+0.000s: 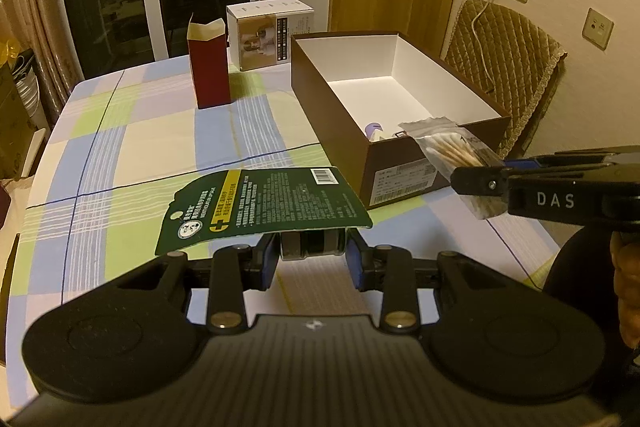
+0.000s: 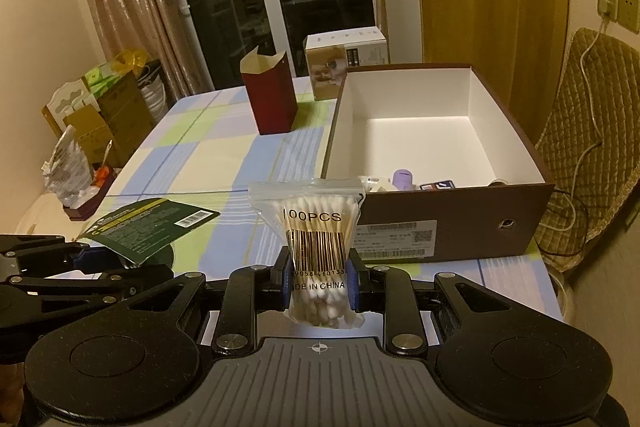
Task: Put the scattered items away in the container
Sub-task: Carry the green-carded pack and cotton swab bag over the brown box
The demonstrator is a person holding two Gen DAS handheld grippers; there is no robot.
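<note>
My left gripper (image 1: 313, 251) is shut on a small dark item with a green backing card (image 1: 264, 207), held above the checked tablecloth. The card also shows in the right wrist view as the green card (image 2: 148, 227) at lower left, with the left gripper (image 2: 96, 259) behind it. My right gripper (image 2: 319, 283) is shut on a clear bag of cotton swabs (image 2: 316, 227), held upright in front of the brown open box (image 2: 460, 227). In the left wrist view the swab bag (image 1: 452, 155) hangs at the box's near corner, by the box (image 1: 320, 95). Small items lie inside the box.
A dark red open carton (image 1: 210, 67) and a white product box (image 1: 272, 31) stand at the far side of the table (image 1: 140, 147). A padded chair (image 1: 512, 55) with a cable is right of the box. Cartons and bags (image 2: 100, 115) sit beyond the table's left edge.
</note>
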